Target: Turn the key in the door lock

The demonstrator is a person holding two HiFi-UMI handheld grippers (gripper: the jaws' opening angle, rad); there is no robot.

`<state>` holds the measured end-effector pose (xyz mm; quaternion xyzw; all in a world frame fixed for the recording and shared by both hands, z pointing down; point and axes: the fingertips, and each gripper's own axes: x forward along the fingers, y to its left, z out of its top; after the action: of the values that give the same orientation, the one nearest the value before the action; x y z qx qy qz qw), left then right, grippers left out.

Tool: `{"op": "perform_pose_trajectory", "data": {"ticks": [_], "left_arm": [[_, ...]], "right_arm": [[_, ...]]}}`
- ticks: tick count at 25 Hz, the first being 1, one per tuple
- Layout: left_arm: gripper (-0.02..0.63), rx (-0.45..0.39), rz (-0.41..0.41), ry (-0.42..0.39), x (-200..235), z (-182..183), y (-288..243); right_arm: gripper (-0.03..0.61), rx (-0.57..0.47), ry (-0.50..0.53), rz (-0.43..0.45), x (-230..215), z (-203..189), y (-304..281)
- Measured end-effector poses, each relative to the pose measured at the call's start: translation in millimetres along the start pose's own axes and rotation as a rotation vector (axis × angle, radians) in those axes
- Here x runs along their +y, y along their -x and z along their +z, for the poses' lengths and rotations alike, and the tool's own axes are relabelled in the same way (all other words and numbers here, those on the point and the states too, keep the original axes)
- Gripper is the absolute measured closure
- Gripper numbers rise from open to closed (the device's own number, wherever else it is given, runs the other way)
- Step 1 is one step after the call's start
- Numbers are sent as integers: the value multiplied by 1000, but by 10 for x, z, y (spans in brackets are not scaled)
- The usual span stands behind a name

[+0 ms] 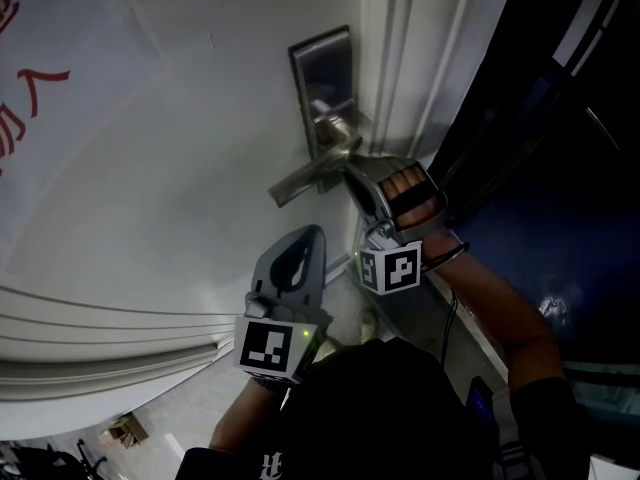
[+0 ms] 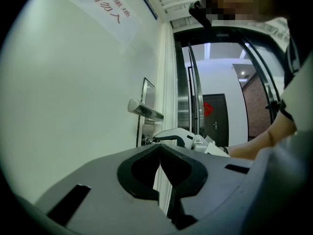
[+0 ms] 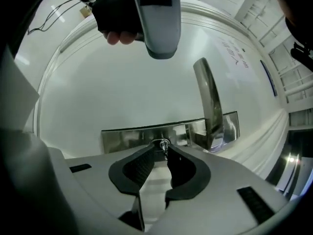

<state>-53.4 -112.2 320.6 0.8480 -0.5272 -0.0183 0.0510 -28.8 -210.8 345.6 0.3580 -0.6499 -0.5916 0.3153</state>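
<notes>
Head view: the right tongs (image 1: 350, 171) are reaching under the lever handle (image 1: 300, 180); left gripper view: the left tongs (image 2: 159, 150) are idling closed, empty; right gripper view: the tips are pinching the key (image 3: 163, 143) in the lock (image 3: 127, 137) shallowly, risking slipping off mid-twist.

A white door (image 2: 73, 106) carries a sign of red characters (image 2: 105, 6) high up, and a white moulded frame (image 2: 166, 82) runs beside it. Beyond is a bright corridor with a white wall (image 2: 222, 67), a dark door (image 2: 216, 126) bearing a red ornament (image 2: 209, 108), and a brick-toned wall (image 2: 254, 106). The head view shows a pale grey floor (image 1: 190, 418) below
</notes>
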Motion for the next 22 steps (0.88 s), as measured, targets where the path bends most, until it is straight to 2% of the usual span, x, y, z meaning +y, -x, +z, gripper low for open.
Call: {"op": "perform_pose_trajectory", "data": {"ticks": [3, 4, 6, 13, 17, 22], "left_arm": [[606, 3, -1, 2, 11, -12, -11], [606, 4, -2, 3, 15, -18, -15], [606, 6, -2, 5, 22, -26, -24], [606, 7, -7, 6, 29, -30, -52], [606, 9, -9, 3, 28, -40, -62], [606, 10, -11, 0, 30, -36, -66]], "right_arm": [[516, 4, -24, -25, -39, 6, -41], [540, 10, -51, -25, -52, 2, -48], [555, 18, -162, -2, -72, -8, -58], [557, 11, -891, 144, -137, -61, -68], [557, -4, -1188, 198, -137, -85, -71], [555, -34, -1510, 259, -134, -135, -76]]}}
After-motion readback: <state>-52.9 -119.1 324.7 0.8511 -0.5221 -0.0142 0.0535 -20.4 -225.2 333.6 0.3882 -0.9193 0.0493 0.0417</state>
